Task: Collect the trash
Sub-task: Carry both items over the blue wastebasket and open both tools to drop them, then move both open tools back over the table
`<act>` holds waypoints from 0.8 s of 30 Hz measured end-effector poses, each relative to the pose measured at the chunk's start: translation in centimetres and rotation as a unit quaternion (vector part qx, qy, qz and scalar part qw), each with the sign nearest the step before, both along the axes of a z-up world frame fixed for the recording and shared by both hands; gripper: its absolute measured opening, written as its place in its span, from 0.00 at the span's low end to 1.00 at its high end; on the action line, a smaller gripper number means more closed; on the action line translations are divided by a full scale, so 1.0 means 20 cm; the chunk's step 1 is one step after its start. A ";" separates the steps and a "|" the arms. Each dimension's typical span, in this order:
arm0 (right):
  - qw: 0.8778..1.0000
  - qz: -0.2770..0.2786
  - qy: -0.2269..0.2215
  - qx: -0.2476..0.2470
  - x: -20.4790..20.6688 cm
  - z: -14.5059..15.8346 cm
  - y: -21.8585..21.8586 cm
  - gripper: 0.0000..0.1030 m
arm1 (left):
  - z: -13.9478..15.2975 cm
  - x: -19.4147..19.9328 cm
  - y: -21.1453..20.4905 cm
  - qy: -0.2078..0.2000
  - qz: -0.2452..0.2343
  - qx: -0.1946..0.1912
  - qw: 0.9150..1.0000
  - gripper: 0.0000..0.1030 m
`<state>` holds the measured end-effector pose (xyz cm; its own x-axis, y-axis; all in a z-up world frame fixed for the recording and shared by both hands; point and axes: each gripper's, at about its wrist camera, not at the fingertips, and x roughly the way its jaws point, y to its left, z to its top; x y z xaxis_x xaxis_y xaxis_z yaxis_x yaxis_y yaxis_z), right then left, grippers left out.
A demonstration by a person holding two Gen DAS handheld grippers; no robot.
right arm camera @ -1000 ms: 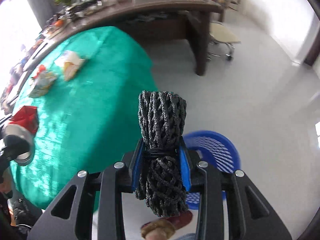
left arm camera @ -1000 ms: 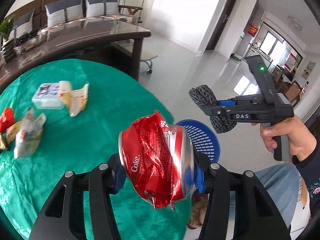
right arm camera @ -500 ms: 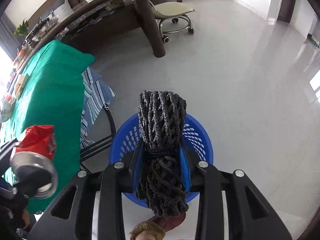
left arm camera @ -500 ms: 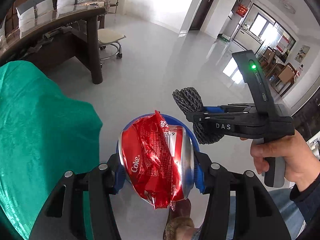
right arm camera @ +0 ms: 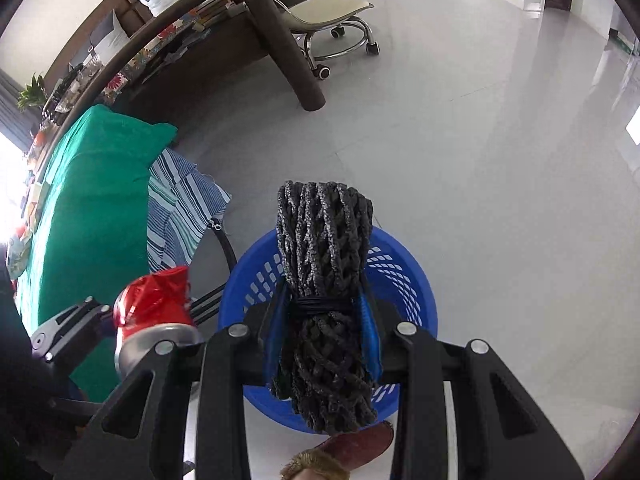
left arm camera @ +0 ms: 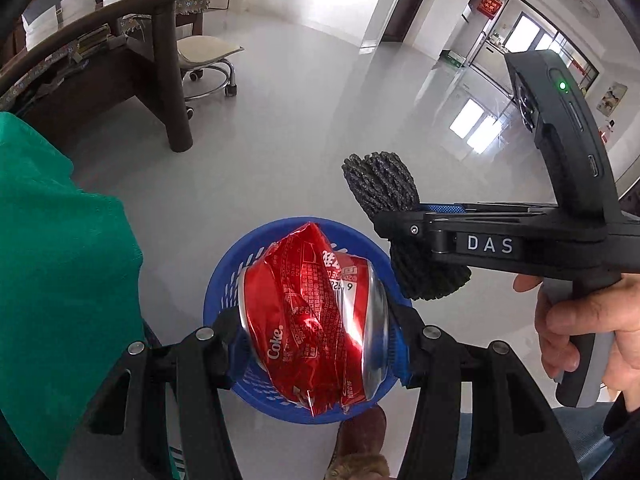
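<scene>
Left gripper (left arm camera: 316, 344) fingers pinch a crushed red can (left arm camera: 312, 320); right gripper (right arm camera: 326, 344) fingers pinch a dark mesh bundle (right arm camera: 324, 280). Blue basket (right arm camera: 412, 280) lies directly beneath both. Neither item released yet. More litter remains on the table (right arm camera: 80, 200).

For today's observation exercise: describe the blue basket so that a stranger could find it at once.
Start at the green tablecloth; on the pale floor beside it stands the basket. It is round, bright blue plastic with slotted walls, unlike the red can and dark rope bundle held above it.
</scene>
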<state>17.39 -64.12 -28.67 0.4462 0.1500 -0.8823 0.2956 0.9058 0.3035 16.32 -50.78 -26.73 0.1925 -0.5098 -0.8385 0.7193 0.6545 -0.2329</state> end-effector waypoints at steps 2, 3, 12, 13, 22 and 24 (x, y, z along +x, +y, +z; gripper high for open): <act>1.000 -0.001 0.000 0.003 -0.01 -0.01 -0.02 0.32 | -0.03 0.01 -0.03 0.001 -0.003 0.004 1.000 0.53; 1.000 -0.002 0.000 0.003 -0.01 -0.01 -0.02 0.32 | -0.04 0.00 -0.04 0.001 -0.004 0.006 1.000 0.53; 0.999 -0.035 -0.013 0.019 -0.06 0.00 -0.09 0.65 | -0.05 -0.04 -0.03 -0.037 0.006 -0.002 0.999 0.93; 0.999 -0.039 -0.017 0.019 -0.07 0.01 -0.10 0.70 | -0.03 -0.04 -0.03 -0.041 0.008 -0.005 0.999 0.95; 0.995 -0.049 -0.079 -0.026 -0.10 0.21 -0.07 0.92 | 0.20 -0.16 0.10 -0.134 0.016 -0.057 0.989 0.95; 0.993 -0.042 -0.102 -0.048 -0.11 0.27 -0.03 0.95 | 0.25 -0.19 0.14 -0.124 0.013 -0.074 0.989 0.95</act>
<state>15.25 -64.74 -23.27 0.6246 0.0238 -0.7806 0.3131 0.9081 0.2782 12.43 -47.92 -21.78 0.3968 -0.6159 -0.6806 0.7498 0.6452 -0.1468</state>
